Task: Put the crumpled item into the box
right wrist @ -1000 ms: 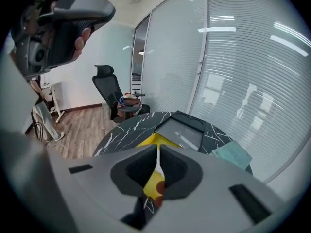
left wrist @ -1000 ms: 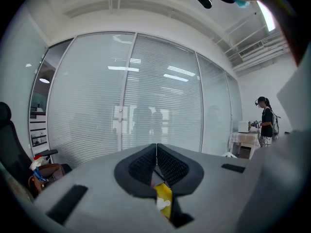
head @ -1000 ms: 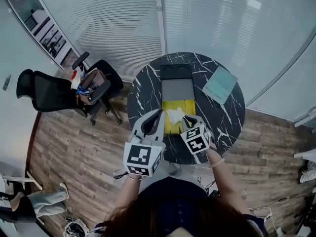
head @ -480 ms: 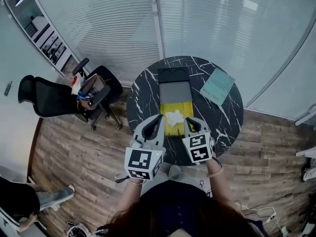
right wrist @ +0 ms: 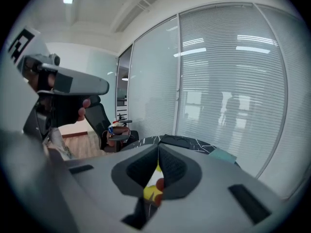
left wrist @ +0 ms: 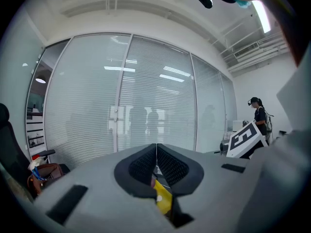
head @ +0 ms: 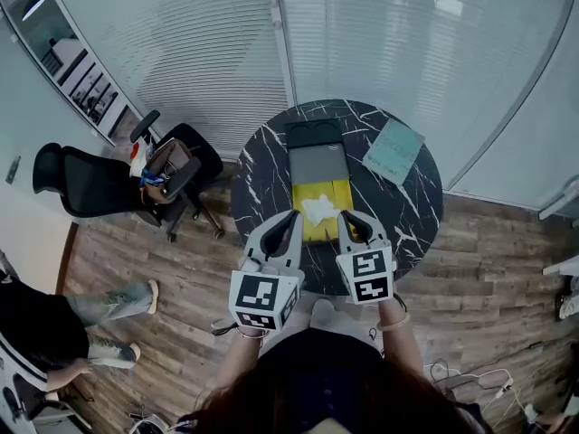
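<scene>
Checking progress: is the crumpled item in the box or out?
In, it seems: the white crumpled item rests within the open yellow box on the table.

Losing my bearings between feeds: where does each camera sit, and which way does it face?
Head view: on the person's head, looking steeply down at the round table; forearms, left gripper and right gripper show.
Left gripper view: on the left gripper, looking along its shut jaws at the glass wall; right gripper shows at right.
Right gripper view: on the right gripper, looking along shut jaws across the table; left gripper at upper left.
Shared: head and right gripper views both show the teal notebook.
</scene>
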